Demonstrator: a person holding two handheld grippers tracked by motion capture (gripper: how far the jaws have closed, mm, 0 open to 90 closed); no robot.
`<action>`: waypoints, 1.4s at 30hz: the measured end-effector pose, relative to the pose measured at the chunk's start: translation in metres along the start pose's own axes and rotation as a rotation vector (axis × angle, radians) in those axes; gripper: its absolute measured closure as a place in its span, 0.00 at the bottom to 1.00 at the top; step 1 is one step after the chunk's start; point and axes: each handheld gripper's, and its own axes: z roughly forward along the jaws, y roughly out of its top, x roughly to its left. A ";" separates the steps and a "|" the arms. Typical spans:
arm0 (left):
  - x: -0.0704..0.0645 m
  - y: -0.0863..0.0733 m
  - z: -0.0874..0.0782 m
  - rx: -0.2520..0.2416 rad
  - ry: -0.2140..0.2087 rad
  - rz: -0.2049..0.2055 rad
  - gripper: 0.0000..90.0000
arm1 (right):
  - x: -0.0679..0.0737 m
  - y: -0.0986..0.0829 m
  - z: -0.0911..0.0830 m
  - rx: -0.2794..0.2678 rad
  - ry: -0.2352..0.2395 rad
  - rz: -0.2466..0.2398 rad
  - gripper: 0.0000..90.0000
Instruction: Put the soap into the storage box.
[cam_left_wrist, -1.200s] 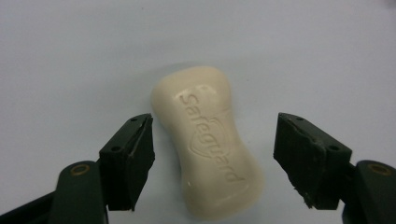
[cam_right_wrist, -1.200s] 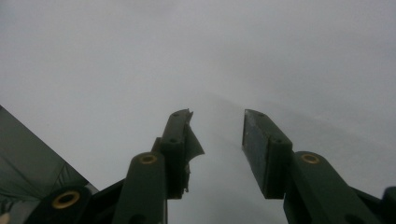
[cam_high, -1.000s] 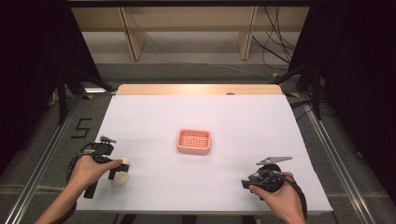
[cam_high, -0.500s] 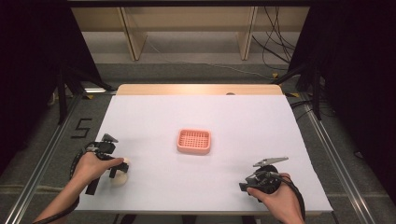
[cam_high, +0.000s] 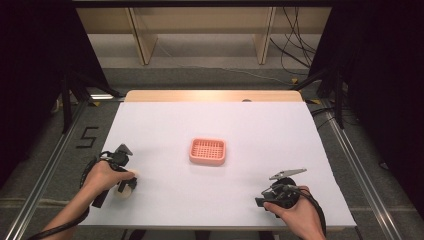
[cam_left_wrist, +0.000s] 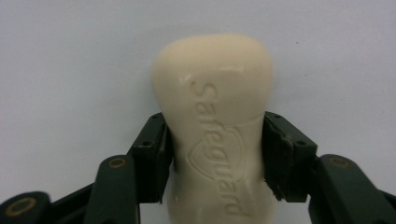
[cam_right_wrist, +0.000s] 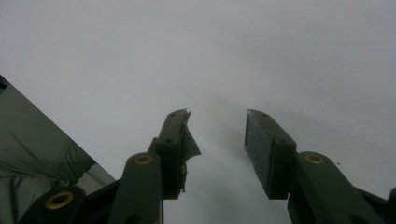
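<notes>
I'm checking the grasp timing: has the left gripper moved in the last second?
Yes, slightly. The left gripper and its hand drew toward the table's near edge, away from the pink plastic basket, jaws closed on the cream soap bar.

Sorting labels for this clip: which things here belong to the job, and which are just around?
In the job:
- soap bar, gripped by the left gripper
- pink tray, likely its destination

Just around:
- right gripper, open, nothing between its fingers
- wooden shelving
- cables

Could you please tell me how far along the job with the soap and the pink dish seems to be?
Early stage. Done: the left gripper has closed on the Safeguard soap bar near the table's front left. In hand: that grasp. Left, presumably: carrying it to the empty pink soap dish at centre. The right gripper sits open.
</notes>
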 end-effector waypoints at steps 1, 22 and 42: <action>0.000 0.000 0.000 0.000 0.000 0.000 0.52 | 0.000 0.000 0.000 0.003 -0.002 -0.005 0.66; -0.002 -0.005 0.000 -0.016 0.001 0.111 0.55 | -0.001 0.000 0.001 -0.003 -0.004 -0.011 0.65; 0.002 -0.014 -0.003 -0.103 -0.003 0.179 0.55 | 0.000 -0.001 0.002 -0.015 -0.001 0.016 0.64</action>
